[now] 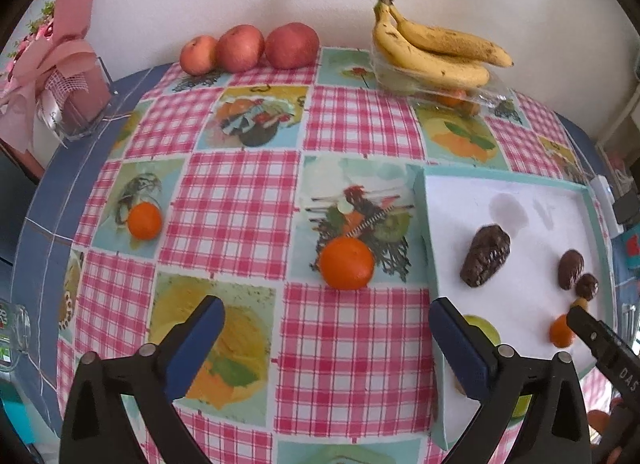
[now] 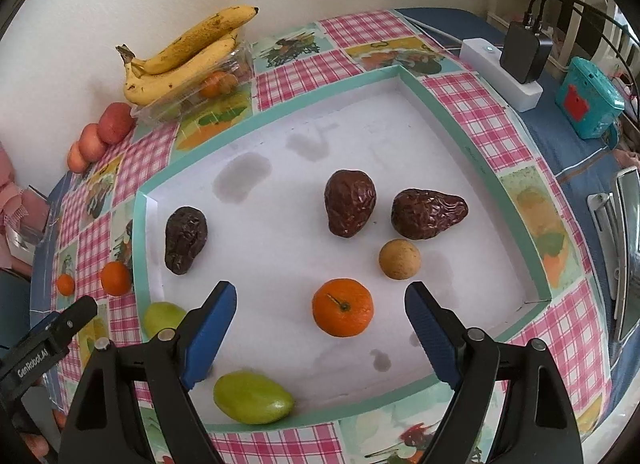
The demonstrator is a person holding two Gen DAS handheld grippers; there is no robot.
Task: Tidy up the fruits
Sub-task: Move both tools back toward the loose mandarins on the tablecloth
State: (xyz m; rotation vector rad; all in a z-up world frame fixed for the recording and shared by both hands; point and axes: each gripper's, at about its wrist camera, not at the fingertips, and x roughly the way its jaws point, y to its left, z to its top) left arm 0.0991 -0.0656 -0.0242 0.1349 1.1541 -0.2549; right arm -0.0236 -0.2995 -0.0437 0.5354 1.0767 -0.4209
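Tangerine [image 2: 343, 307] lay lower centre between right gripper's [image 2: 320, 338] wide-open, empty jaws | left gripper [image 1: 326, 338] agape, empty, tangerine [image 1: 347, 262] just ahead | avocados [image 2: 350, 203] beyond in tray [image 2: 520, 223].

Both grippers are looking identical: left gripper [image 1: 326, 338] and right gripper [image 2: 320, 326] are sporting black plastic arms, blue ribbed pads [image 2: 210, 334], silver pivot screws, plus white lettering along the side.

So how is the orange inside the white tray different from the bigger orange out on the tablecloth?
The orange in the tray lies on plain white, its green stem facing up, between the open right gripper fingers. The orange on the tablecloth sits on a printed square left of the tray, no stem showing, ahead of the open left gripper. Both are round and bright orange.
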